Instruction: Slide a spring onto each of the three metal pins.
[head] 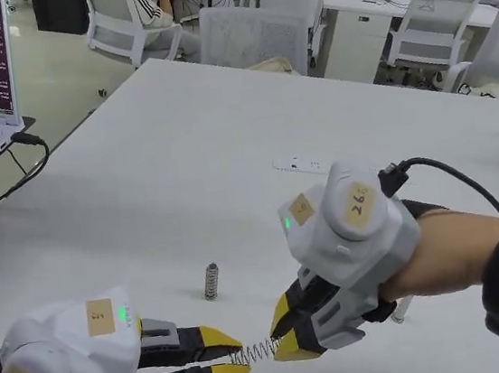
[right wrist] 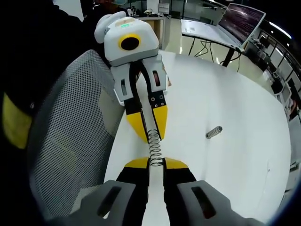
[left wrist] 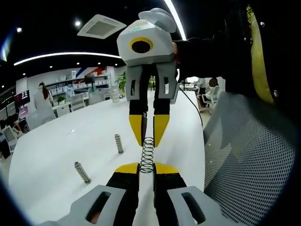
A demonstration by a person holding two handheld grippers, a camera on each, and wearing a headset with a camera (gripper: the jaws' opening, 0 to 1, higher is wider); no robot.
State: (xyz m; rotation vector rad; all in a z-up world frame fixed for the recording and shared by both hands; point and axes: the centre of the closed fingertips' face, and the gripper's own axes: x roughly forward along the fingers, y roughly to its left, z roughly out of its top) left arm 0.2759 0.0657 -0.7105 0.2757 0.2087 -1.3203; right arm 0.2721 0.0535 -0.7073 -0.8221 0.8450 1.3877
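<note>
The left gripper (head: 236, 356) and right gripper (head: 277, 333) are holding one spring (head: 252, 352) between them.
Their yellow wedge jaws are clenching the ends of this thin, shiny wire coil; just beyond the grippers a second coil (head: 211, 281) is standing upright on the smooth white table (head: 182, 158), mesh chairs (head: 249, 36) behind.

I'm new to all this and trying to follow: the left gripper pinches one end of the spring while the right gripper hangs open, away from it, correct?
Not quite. The right gripper is shut on the other end of the spring, as the right gripper view shows. The left gripper does pinch one end.
</note>
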